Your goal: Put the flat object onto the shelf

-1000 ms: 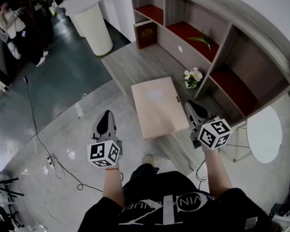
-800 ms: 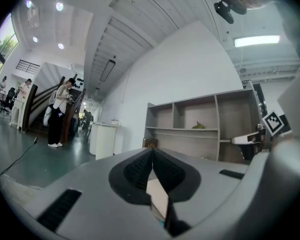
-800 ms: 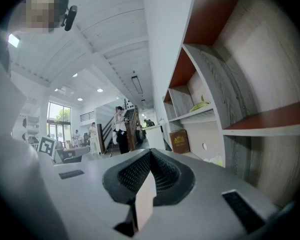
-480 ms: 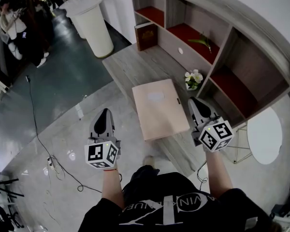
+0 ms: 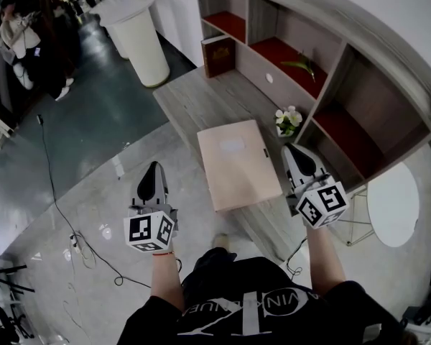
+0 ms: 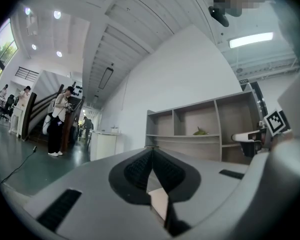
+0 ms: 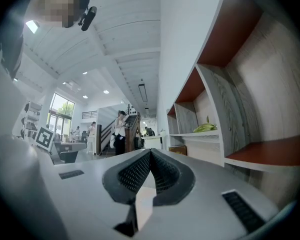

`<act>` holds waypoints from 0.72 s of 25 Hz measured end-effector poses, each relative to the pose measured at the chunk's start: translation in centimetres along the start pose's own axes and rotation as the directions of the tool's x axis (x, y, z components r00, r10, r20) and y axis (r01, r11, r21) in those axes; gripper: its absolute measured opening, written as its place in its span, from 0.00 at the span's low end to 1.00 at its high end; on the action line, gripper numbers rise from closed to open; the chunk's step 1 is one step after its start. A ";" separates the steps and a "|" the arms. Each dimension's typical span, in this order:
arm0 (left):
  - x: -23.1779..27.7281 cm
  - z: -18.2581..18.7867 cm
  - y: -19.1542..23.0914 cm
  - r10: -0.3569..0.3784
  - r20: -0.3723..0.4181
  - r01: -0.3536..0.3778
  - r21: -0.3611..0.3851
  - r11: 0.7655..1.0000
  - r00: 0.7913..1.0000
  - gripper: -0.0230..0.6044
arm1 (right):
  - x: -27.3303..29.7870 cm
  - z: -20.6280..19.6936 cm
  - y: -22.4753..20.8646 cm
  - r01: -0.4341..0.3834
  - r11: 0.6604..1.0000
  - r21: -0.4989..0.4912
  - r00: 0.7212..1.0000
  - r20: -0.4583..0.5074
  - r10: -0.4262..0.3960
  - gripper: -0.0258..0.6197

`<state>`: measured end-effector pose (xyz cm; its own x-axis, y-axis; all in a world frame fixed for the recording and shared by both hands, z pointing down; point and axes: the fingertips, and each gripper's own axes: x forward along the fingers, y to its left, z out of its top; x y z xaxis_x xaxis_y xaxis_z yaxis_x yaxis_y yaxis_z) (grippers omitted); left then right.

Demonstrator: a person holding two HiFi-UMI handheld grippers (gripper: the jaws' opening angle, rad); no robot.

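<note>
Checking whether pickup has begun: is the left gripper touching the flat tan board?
Apart. The head view shows open floor between the left gripper and the flat tan board.

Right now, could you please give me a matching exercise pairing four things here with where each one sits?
Things: 1 tan flat board; 2 white flowers; 3 brown book; 4 green sprig.
Places: A in a red-floored shelf compartment; B upright at the far end of the low platform; C flat on the platform, at its near end; D against the shelf unit, right of the board.
Pairs: 1-C; 2-D; 3-B; 4-A.
</note>
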<state>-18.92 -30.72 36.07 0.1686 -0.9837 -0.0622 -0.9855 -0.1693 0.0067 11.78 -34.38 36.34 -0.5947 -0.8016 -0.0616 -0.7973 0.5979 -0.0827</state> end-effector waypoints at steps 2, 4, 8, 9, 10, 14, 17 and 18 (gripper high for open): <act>-0.1 0.0 0.1 0.004 0.000 -0.004 -0.005 1.000 1.000 0.05 | 0.0 0.3 -0.1 0.004 1.000 -0.004 1.000 0.007 -0.004 0.05; -0.1 -0.1 0.1 0.006 -0.002 -0.006 -0.010 1.000 1.000 0.05 | 0.0 0.5 -0.1 0.006 1.000 -0.009 1.000 0.014 -0.006 0.05; -0.1 -0.2 0.0 0.005 -0.003 -0.005 -0.007 1.000 1.000 0.05 | 0.0 0.6 -0.1 0.004 1.000 -0.015 1.000 0.023 -0.004 0.05; -0.1 -0.2 0.0 0.004 -0.002 -0.004 -0.006 1.000 1.000 0.05 | 0.0 0.6 -0.2 0.006 1.000 -0.016 1.000 0.023 -0.006 0.05; -0.1 -0.1 0.0 0.004 -0.001 -0.004 -0.005 1.000 1.000 0.05 | 0.0 0.6 -0.2 0.008 1.000 -0.015 1.000 0.024 -0.008 0.05; -0.3 0.1 0.2 0.010 0.001 -0.010 -0.004 1.000 1.000 0.05 | 0.0 0.8 -0.2 0.012 1.000 -0.014 1.000 0.028 -0.012 0.05; -0.5 0.1 0.4 0.014 0.001 -0.014 -0.005 1.000 1.000 0.05 | 0.0 1.0 -0.1 0.013 1.000 -0.016 0.999 0.030 -0.012 0.05; -0.5 0.1 0.4 0.014 0.002 -0.014 -0.005 1.000 1.000 0.05 | 0.0 1.0 -0.1 0.013 1.000 -0.017 0.999 0.031 -0.012 0.05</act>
<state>-19.45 -30.25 36.02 0.1544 -0.9859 -0.0641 -0.9878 -0.1555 0.0122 11.93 -34.40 35.39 -0.5816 -0.8083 -0.0913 -0.8063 0.5877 -0.0670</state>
